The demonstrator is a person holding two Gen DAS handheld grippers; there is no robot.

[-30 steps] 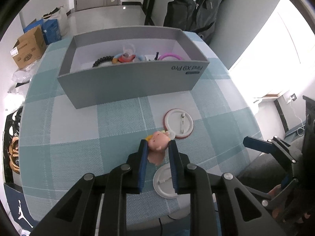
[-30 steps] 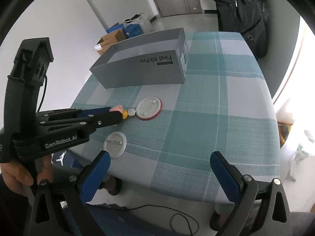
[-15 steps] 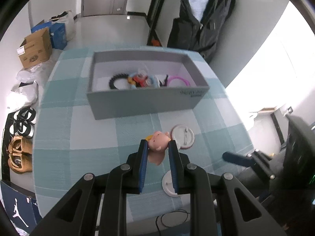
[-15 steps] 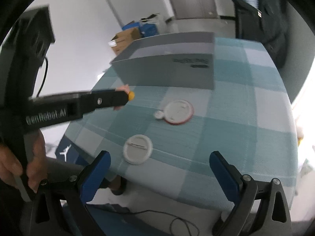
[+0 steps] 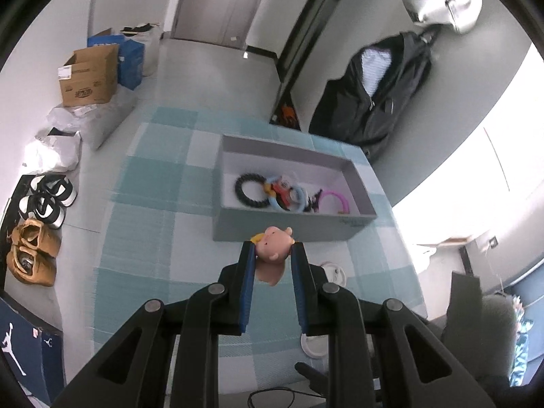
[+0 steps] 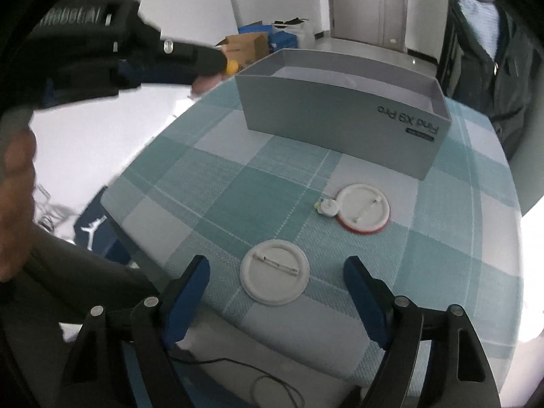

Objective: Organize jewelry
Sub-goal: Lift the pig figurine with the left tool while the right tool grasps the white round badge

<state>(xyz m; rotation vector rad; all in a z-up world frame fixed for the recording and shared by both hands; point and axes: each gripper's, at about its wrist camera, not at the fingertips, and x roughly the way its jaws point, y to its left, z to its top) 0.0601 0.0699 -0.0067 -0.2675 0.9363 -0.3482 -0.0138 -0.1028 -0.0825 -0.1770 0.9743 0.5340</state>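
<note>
Raised since the earlier frame, left gripper (image 5: 273,255) pinches a pink pig charm (image 5: 274,240), light and rubbery, by its sides above the grey box (image 5: 282,227). Right gripper (image 6: 276,280) gapes empty.

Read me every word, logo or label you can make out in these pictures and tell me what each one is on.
"Find X9 Pro": on the grey box, printed upside down.
Small dark label under it: too small to read.
Jumpman logo, no words: navy bag.
Cardboard carton print: blurred.
Left tongs body lettering: blurred.
</note>
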